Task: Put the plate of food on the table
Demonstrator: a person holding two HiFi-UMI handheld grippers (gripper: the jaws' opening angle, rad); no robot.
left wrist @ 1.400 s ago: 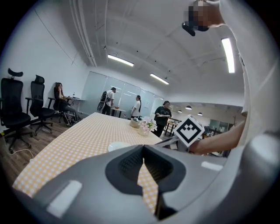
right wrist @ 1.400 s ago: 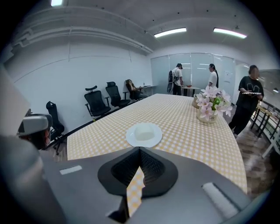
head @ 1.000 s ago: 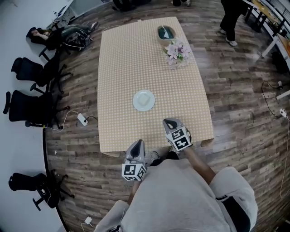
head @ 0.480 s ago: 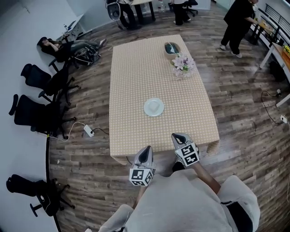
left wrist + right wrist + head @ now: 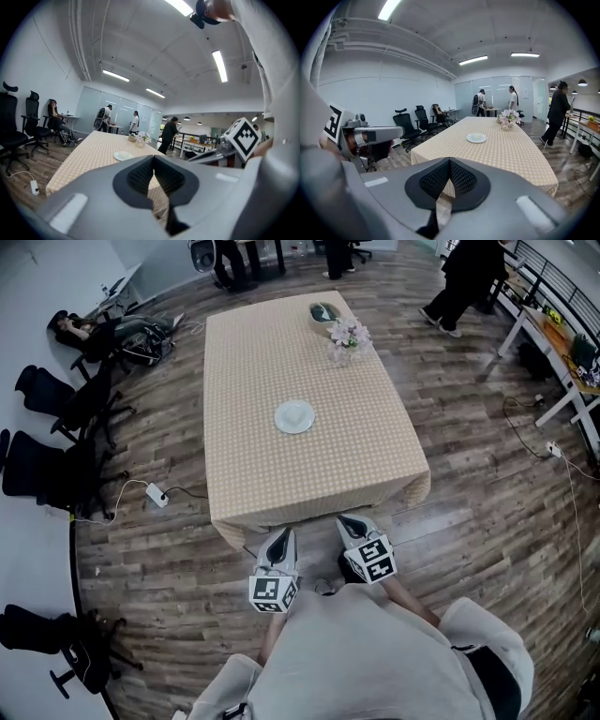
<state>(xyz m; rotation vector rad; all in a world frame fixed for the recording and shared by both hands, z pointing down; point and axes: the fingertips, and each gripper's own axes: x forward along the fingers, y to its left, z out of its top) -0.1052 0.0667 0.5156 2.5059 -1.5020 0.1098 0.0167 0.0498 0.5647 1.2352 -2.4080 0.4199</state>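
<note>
Left gripper (image 5: 279,542) and right gripper (image 5: 352,525) are both sitting clenched on nothing, the plate (image 5: 294,416) lying well ahead of them on the table (image 5: 375,465); am judging it stiff, light, slick, breakable, best pinched at its near rim.

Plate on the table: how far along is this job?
Done: the plate sits on the table, apart from the flowers. In hand: nothing; left tool and right tool are shut and empty, short of the table edge. Left: nothing evident.
</note>
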